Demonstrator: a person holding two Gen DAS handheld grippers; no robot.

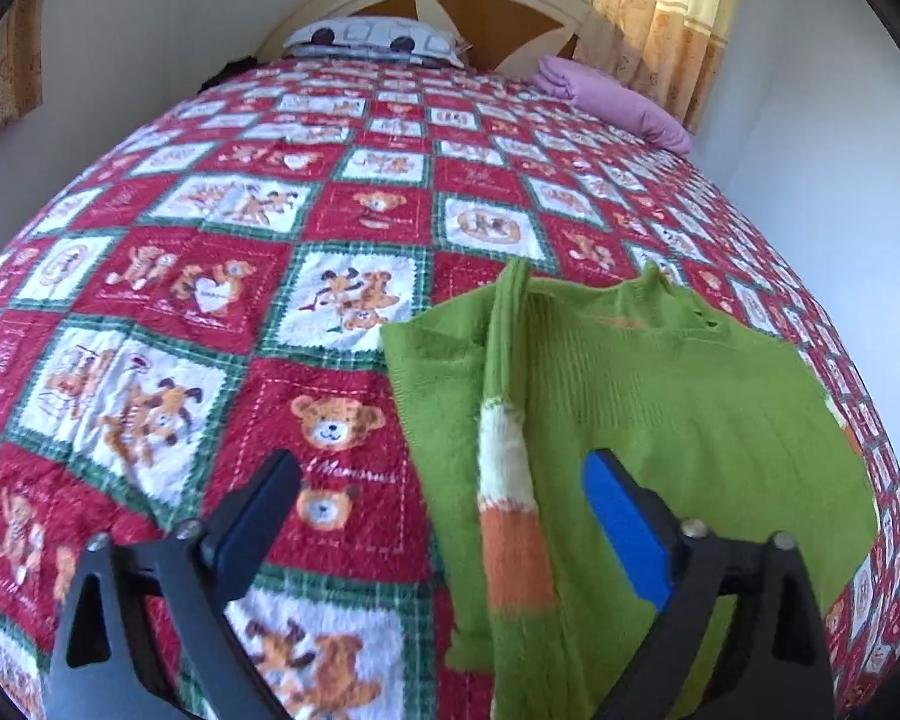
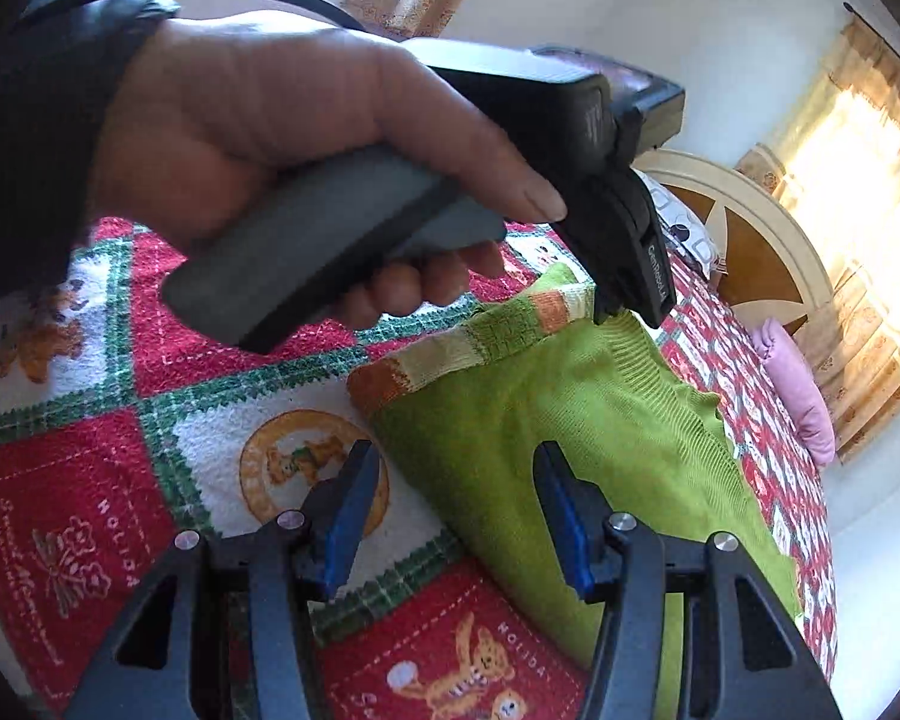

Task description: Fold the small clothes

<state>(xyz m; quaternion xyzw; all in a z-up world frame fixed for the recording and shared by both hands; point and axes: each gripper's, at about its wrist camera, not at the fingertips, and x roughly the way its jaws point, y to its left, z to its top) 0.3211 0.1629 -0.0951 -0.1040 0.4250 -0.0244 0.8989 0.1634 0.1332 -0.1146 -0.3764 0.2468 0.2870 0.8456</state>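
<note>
Green sweater (image 1: 660,396) lies flat on the quilt (image 1: 222,276), at the quilt's near right part as the left wrist view shows it. One sleeve (image 1: 510,480), with white and orange bands, is folded in over the sweater body and runs lengthwise along its left side.

Left gripper (image 1: 444,480): jaws wide apart, hanging above the sweater's left edge; banded sleeve sits below the gap, pads not touching it. Nothing held. In the right wrist view the left hand (image 2: 282,138) grips that tool's grey handle, its tip close over the sleeve's striped part; contact there cannot be told.

Right gripper (image 2: 459,468): jaws about half open, empty, over the sweater's near edge where cloth meets quilt.

Beyond the sweater: pink folded cloth (image 1: 618,102) at the quilt's far right corner, patterned pillow (image 1: 372,39) against the headboard (image 1: 486,6), curtain (image 1: 660,6) behind it.
</note>
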